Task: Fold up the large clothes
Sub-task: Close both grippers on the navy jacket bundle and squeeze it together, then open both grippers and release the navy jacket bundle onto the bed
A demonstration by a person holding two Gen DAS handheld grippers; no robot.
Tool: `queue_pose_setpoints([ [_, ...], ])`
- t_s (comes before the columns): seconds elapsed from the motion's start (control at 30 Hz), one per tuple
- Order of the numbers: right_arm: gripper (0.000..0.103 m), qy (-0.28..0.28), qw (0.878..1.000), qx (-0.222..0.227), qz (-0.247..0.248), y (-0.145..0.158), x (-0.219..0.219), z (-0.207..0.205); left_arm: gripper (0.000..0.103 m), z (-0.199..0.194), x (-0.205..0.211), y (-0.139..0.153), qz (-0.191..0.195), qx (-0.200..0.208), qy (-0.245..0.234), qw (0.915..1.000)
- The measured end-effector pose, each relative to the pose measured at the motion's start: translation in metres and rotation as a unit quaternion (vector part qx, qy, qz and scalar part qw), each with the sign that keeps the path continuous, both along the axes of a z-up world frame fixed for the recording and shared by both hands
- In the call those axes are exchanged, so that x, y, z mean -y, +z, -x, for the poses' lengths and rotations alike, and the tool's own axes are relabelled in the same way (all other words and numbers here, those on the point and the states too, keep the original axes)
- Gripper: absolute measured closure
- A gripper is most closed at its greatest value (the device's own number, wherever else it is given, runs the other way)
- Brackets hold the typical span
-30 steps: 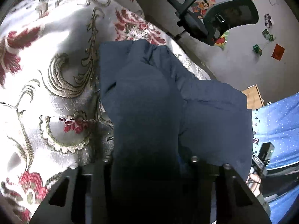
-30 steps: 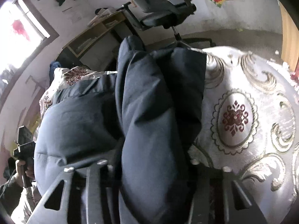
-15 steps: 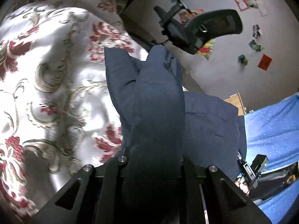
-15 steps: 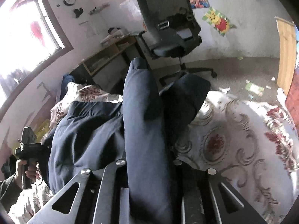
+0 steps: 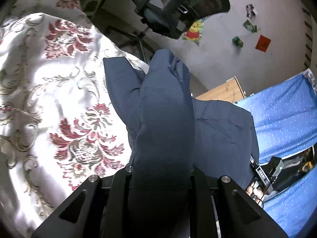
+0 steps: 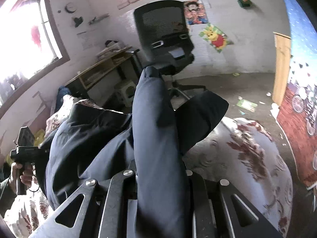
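Observation:
A large dark blue padded garment (image 5: 164,115) hangs lifted above a bed with a white, red-flowered cover (image 5: 59,103). My left gripper (image 5: 161,170) is shut on one bunched fold of it. My right gripper (image 6: 158,170) is shut on another fold of the same garment (image 6: 154,119). The cloth drapes over both sets of fingers and hides their tips. The right gripper shows at the right edge of the left wrist view (image 5: 265,172); the left gripper shows at the left edge of the right wrist view (image 6: 23,148).
A black office chair (image 6: 164,39) stands beyond the bed, beside a wooden desk (image 6: 99,69) under a window. A blue patterned cloth (image 5: 287,119) hangs on the right. Litter lies on the floor (image 6: 245,105).
Both grippers have risen with the garment. The cloth has come off the bed cover and hangs higher, with the chair and walls now in view behind it.

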State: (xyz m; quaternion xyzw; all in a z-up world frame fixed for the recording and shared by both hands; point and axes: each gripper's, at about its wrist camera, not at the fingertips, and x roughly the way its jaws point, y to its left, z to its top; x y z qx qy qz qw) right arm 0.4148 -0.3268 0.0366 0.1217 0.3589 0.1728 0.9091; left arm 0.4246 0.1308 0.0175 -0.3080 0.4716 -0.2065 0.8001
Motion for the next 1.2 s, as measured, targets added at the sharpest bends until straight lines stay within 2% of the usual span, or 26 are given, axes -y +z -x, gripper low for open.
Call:
queue_pose_setpoints([
  [0.17, 0.087, -0.035, 0.999, -0.037, 0.005, -0.03, 0.021, -0.006, 0.091, -0.012, 0.017, -0.021, -0.027, -0.007, 0.002, 0.9996],
  [0.3, 0.086, -0.055, 0.996, -0.066, 0.011, -0.057, 0.032, -0.011, 0.09, -0.015, 0.016, -0.039, -0.036, -0.027, 0.02, 0.9988],
  [0.4, 0.082, -0.061, 0.995, -0.078, 0.014, -0.066, 0.038, -0.014, 0.089, -0.015, 0.016, -0.042, -0.044, -0.026, 0.019, 0.9985],
  [0.5, 0.073, -0.072, 0.993, -0.093, 0.017, -0.072, 0.041, -0.016, 0.084, -0.014, 0.02, -0.041, -0.067, -0.026, 0.015, 0.9973],
  [0.57, 0.063, -0.078, 0.991, -0.107, 0.024, -0.077, 0.042, -0.018, 0.075, -0.013, 0.021, -0.042, -0.088, -0.027, 0.015, 0.9957],
  [0.63, 0.045, -0.082, 0.99, -0.112, 0.031, -0.079, 0.041, -0.017, 0.068, -0.011, 0.025, -0.044, -0.113, -0.03, 0.019, 0.9929],
  [0.7, 0.032, -0.087, 0.99, -0.105, 0.042, -0.077, 0.039, -0.015, 0.063, -0.009, 0.029, -0.047, -0.123, -0.036, 0.027, 0.9914],
  [0.8, 0.018, -0.092, 0.988, -0.095, 0.073, -0.073, 0.033, -0.012, 0.052, -0.005, 0.029, -0.048, -0.138, -0.047, 0.051, 0.988],
  [0.9, 0.013, -0.1, 0.986, -0.072, 0.112, -0.065, 0.024, -0.005, 0.041, 0.003, 0.03, -0.038, -0.171, -0.035, 0.089, 0.9806],
  [0.93, 0.011, -0.103, 0.985, -0.06, 0.125, -0.062, 0.022, -0.001, 0.035, 0.006, 0.032, -0.035, -0.183, -0.024, 0.095, 0.9782],
  [0.97, 0.01, -0.107, 0.984, -0.048, 0.135, -0.058, 0.02, 0.002, 0.024, 0.011, 0.035, -0.031, -0.199, -0.013, 0.098, 0.975],
  [1.03, 0.005, -0.112, 0.982, -0.025, 0.149, -0.05, 0.015, 0.008, 0.014, 0.016, 0.04, -0.019, -0.23, 0.015, 0.11, 0.9668],
  [1.1, 0.002, -0.112, 0.982, -0.003, 0.153, -0.043, 0.01, 0.014, 0.014, 0.022, 0.048, -0.008, -0.253, 0.047, 0.115, 0.9594],
  [1.13, 0.001, -0.113, 0.982, 0.007, 0.153, -0.039, 0.007, 0.017, 0.011, 0.024, 0.052, -0.002, -0.261, 0.06, 0.114, 0.9566],
  [1.17, 0.0, -0.114, 0.982, 0.014, 0.151, -0.036, 0.005, 0.019, 0.003, 0.027, 0.057, 0.002, -0.269, 0.073, 0.113, 0.9536],
  [1.2, 0.0, -0.115, 0.982, 0.019, 0.151, -0.033, 0.003, 0.021, 0.001, 0.029, 0.064, 0.006, -0.278, 0.083, 0.113, 0.9504],
])
